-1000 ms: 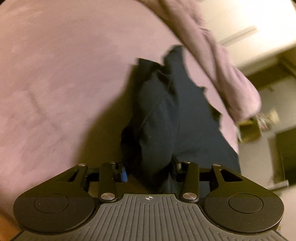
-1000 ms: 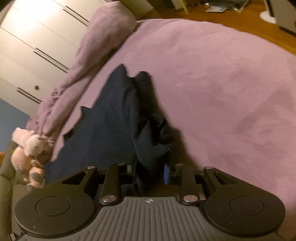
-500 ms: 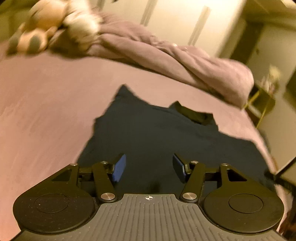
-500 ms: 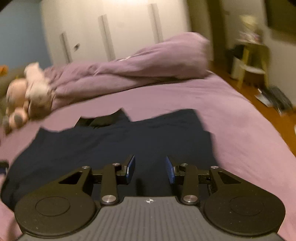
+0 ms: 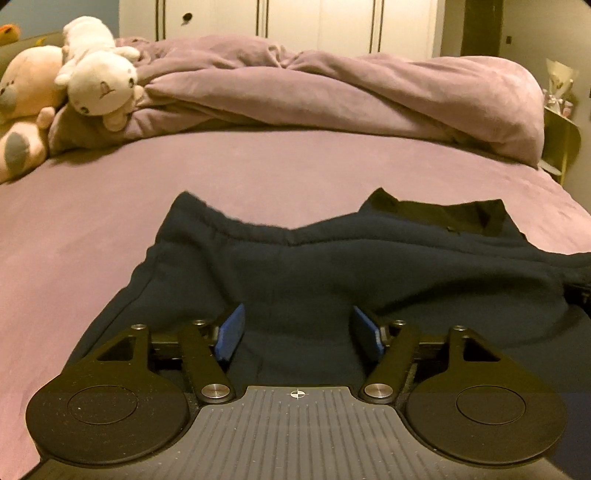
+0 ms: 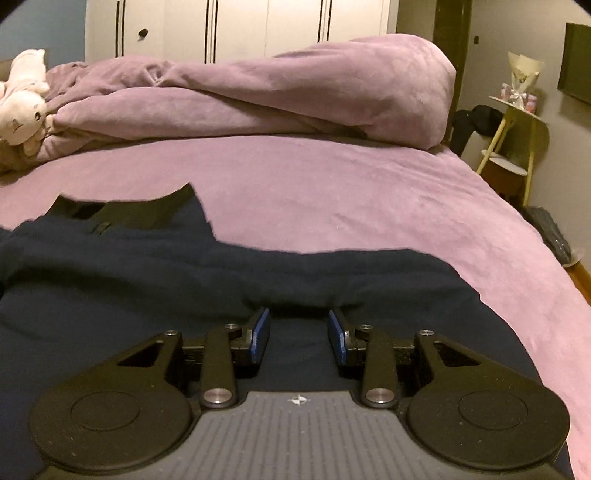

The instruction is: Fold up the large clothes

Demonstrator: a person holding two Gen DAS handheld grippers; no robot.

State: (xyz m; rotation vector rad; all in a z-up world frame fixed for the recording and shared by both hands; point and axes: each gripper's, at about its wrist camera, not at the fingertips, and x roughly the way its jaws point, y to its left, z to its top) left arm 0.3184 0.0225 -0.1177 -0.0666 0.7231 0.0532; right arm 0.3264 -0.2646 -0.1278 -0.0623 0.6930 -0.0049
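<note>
A dark navy sweatshirt (image 5: 332,266) lies spread on the purple bed, its black collar (image 5: 443,214) toward the far side. It also shows in the right wrist view (image 6: 184,269) with the collar (image 6: 129,212) at the left. My left gripper (image 5: 297,332) is open and empty, low over the garment's near left part. My right gripper (image 6: 299,332) is open and empty, low over the garment's near right part. The near hem is hidden under both grippers.
A rumpled purple duvet (image 5: 332,85) lies across the far side of the bed (image 5: 110,221). Plush toys (image 5: 96,77) sit at the far left. White wardrobes (image 6: 240,26) stand behind. A yellow side table (image 6: 517,129) stands past the bed's right edge.
A second ago both grippers were shut on the bunched garment, held up. They have let go and opened; the sweatshirt now lies spread flat, and both grippers sit low at its near edge.
</note>
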